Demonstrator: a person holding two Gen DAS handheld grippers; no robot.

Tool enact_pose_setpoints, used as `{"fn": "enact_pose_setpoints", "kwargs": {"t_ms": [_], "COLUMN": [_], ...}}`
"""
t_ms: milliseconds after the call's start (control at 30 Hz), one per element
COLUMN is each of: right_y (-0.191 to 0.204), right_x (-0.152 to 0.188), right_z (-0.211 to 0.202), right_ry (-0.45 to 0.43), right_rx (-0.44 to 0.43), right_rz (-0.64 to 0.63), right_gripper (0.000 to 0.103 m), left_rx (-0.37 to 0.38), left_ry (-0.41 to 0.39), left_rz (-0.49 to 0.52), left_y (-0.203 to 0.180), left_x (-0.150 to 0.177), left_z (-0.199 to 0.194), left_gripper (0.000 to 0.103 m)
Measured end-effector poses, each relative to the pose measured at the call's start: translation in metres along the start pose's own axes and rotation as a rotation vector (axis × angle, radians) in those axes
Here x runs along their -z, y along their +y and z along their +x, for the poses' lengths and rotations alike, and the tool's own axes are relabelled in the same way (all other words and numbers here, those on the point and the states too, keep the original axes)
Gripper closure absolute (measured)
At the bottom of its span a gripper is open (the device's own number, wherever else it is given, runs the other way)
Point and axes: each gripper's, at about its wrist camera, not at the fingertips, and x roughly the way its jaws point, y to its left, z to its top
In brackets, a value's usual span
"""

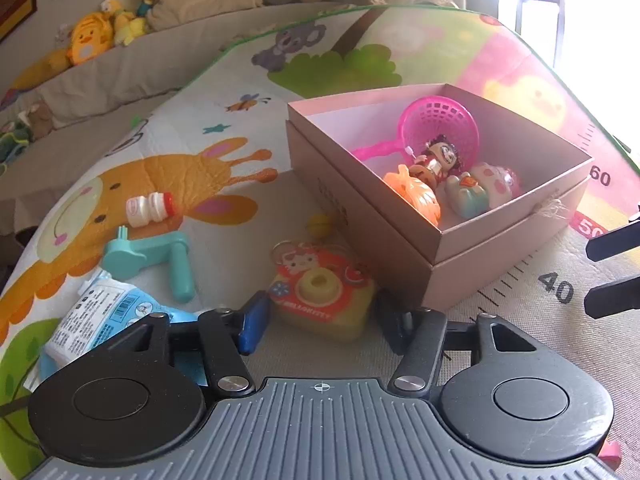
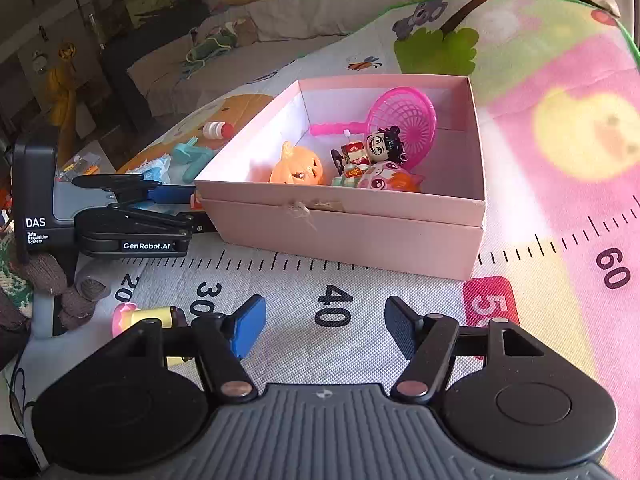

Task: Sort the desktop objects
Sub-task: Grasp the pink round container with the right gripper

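Straddling a yellow Hello Kitty toy camera (image 1: 322, 290), the left gripper (image 1: 324, 320) has its fingers spread apart on either side of the toy, which stands on the cartoon play mat (image 1: 224, 208) just beside the near corner of the pink cardboard box (image 1: 400, 256). Whether the pads touch the camera cannot be told. Inside the box lie a pink toy strainer (image 1: 440, 128), a dark-haired doll figure (image 1: 438, 158), an orange pumpkin toy (image 1: 414, 196) and a pale green and pink figure (image 1: 480, 190). Left of the camera on the mat are a teal hand crank (image 1: 152, 256), a small white bottle with a red cap (image 1: 150, 208) and a blue-and-white printed packet (image 1: 100, 316); a small yellow ball (image 1: 319, 225) sits against the box wall.

The right gripper (image 2: 324, 330) hovers over the ruler strip near the printed 40 (image 2: 334, 310), fingers apart and holding nothing. A pink and yellow toy (image 2: 140, 318) lies just left of its blue pad. Plush toys (image 1: 96, 32) line the sofa behind.
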Motion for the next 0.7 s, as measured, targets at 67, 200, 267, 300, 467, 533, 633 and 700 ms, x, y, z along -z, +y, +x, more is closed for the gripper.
{"fn": "enact_pose_setpoints", "kwargs": {"t_ms": [67,200,267,300,467,533,633,700], "right_y": [0.004,0.012,0.018,0.022,0.052,0.065,0.085,0.098], "right_x": [0.0,0.001,0.004,0.006,0.018,0.021,0.029,0.038], "right_z": [-0.002,-0.01,-0.015,-0.017,-0.028,-0.032,-0.033,-0.032], "right_ry": [-0.018,-0.062,-0.079,-0.086,-0.12,-0.125,-0.114,-0.102], "right_rx": [0.002,0.016,0.029,0.031,-0.01,-0.043,-0.066,-0.059], "right_rz": [-0.01,-0.032,-0.045,-0.056,-0.14,-0.177,-0.24,-0.288], "right_gripper": [0.031,0.025,0.021,0.019,0.018,0.018,0.018,0.018], "left_rx": [-0.017,-0.036,-0.024,-0.004,-0.008,-0.07,-0.137,-0.113], "left_ry": [0.006,0.001,0.001,0.007,0.014,0.003,-0.009,-0.004], "left_rz": [-0.012,-0.009,-0.015,-0.026,-0.061,-0.088,-0.133,-0.16], "left_y": [-0.002,-0.011,-0.016,-0.017,-0.021,-0.018,-0.011,-0.009], "left_x": [0.003,0.025,0.041,0.049,0.079,0.083,0.087,0.088], "left_z": [-0.007,-0.039,-0.059,-0.068,-0.102,-0.109,-0.112,-0.111], "left_gripper": [0.041,0.041,0.04,0.04,0.04,0.029,0.022,0.018]}}
